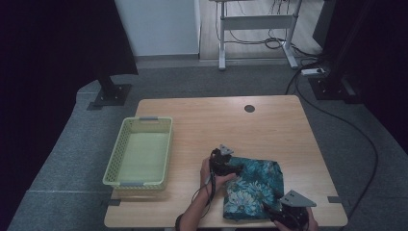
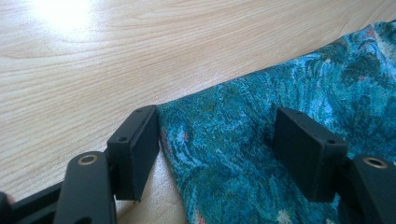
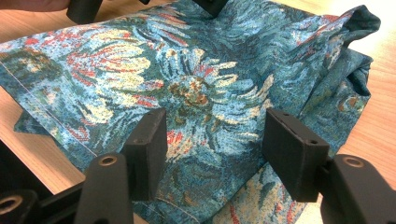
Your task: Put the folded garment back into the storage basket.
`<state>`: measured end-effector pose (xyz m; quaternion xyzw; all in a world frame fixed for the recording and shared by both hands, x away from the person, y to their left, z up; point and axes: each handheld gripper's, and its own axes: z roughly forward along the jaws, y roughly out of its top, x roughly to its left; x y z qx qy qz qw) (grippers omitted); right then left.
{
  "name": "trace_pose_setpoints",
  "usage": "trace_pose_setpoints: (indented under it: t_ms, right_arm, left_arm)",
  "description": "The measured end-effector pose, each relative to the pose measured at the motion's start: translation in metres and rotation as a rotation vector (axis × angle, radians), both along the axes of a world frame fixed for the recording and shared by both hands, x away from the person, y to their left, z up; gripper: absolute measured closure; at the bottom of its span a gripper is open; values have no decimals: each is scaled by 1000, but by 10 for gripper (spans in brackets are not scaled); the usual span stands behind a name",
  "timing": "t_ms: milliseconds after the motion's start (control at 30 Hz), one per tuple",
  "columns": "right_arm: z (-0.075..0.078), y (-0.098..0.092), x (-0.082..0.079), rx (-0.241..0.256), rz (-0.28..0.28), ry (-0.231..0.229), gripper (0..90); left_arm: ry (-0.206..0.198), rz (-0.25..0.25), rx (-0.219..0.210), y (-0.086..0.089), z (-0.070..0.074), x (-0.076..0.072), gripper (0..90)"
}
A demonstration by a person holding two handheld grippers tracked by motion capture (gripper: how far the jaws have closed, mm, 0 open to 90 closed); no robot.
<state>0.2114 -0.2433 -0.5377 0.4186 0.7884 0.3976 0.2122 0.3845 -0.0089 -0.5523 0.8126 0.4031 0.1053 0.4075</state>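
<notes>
1. The folded floral cloth (image 1: pixel 253 189) lies on the worktop (image 1: pixel 216 125) near its front edge, to the right of the yellow basket (image 1: pixel 139 151).
2. The left gripper (image 2: pixel 215 144) is spread wide, one jaw just off the cloth's corner; close it on that hem, not on bare wood.
3. The right gripper (image 3: pixel 212 149) is likewise released over the near layers; lower it until both jaws straddle the stacked edges.
4. Then lift both together so the fold holds.
</notes>
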Motion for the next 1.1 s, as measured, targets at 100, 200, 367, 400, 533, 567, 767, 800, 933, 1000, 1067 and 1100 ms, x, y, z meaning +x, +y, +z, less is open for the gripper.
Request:
trace_pose_setpoints:
  t_ms: [100, 200, 367, 400, 533, 567, 767, 800, 933, 1000, 1067, 1100]
  right_arm:
    - [0, 0, 0, 1, 0, 0, 402]
    - [0, 0, 0, 0, 2, 0, 402]
    - [0, 0, 0, -1, 2, 1, 402]
    - [0, 0, -1, -1, 2, 1, 402]
    - [0, 0, 0, -1, 0, 0, 402]
    - [0, 0, 0, -1, -1, 0, 402]
    - [0, -1, -1, -2, -2, 0, 402]
    - [0, -1, -1, -1, -3, 0, 402]
    - [1, -2, -1, -1, -4, -1, 402]
    - [1, -2, -1, -2, -4, -2, 402]
    - [0, -2, -1, -1, -5, -1, 402]
    - [0, -3, -1, -1, -7, -1, 402]
  left_arm:
    - [-23, 0, 17, -2, -1, -2, 306]
    - [-62, -1, 71, -6, -2, -5, 317]
    - [-94, -3, 117, -12, -2, -9, 370]
    - [-95, -3, 115, -11, -2, -9, 383]
    - [-101, -19, 106, -11, -2, -10, 483]
    - [-101, -27, 101, -11, -2, -10, 514]
    - [-99, -63, 89, -12, -1, -12, 686]
    - [-98, -66, 87, -13, -1, -12, 702]
    - [-94, -73, 82, -13, -1, -13, 762]
    - [-96, -74, 81, -14, -1, -14, 782]
    - [-96, -75, 83, -14, -1, -14, 797]
    - [-96, -75, 82, -14, -1, -14, 803]
